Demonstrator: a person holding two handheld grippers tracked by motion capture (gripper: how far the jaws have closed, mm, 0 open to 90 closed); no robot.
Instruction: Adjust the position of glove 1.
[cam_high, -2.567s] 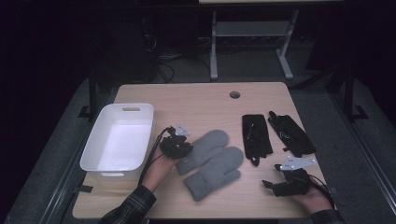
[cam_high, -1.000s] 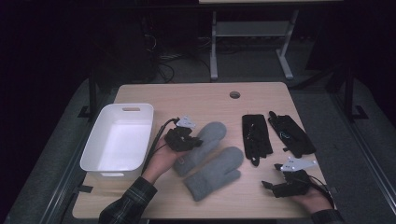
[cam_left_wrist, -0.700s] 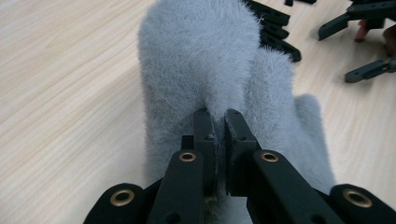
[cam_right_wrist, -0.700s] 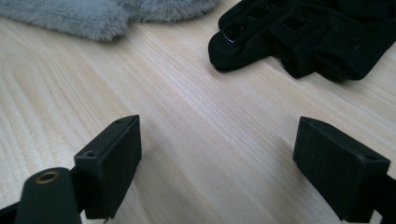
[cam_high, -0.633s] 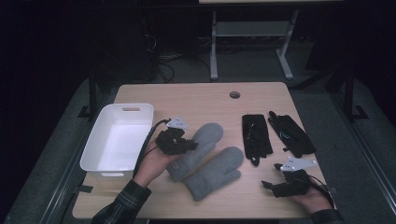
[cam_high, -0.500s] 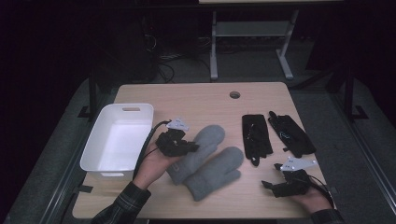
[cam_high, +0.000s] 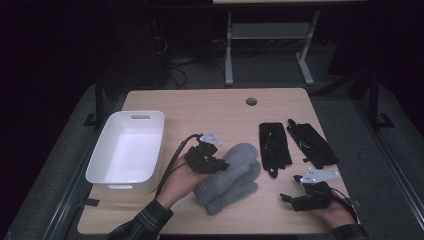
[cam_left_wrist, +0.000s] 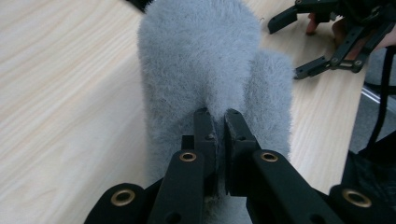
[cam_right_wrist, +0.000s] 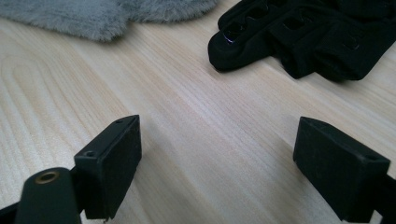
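High view showed the left gripper (cam_high: 212, 164) clamped on the cuff edge of a fuzzy grey mitten (cam_high: 235, 165), which lay across a second fuzzy grey mitten (cam_high: 232, 192) mid-table, just right of a white plastic bin (cam_high: 127, 150). Right gripper (cam_high: 295, 199) rested near the table's front edge, jaws wide apart and empty, below two black gloves (cam_high: 295, 144).

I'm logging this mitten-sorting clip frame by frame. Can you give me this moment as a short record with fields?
Left gripper: shut on the upper grey mitten
Lower grey mitten: flat on the table, partly under the upper one
Right gripper: open over bare wood
Black gloves: two, side by side at the right
White bin: at the left edge, nothing visible inside
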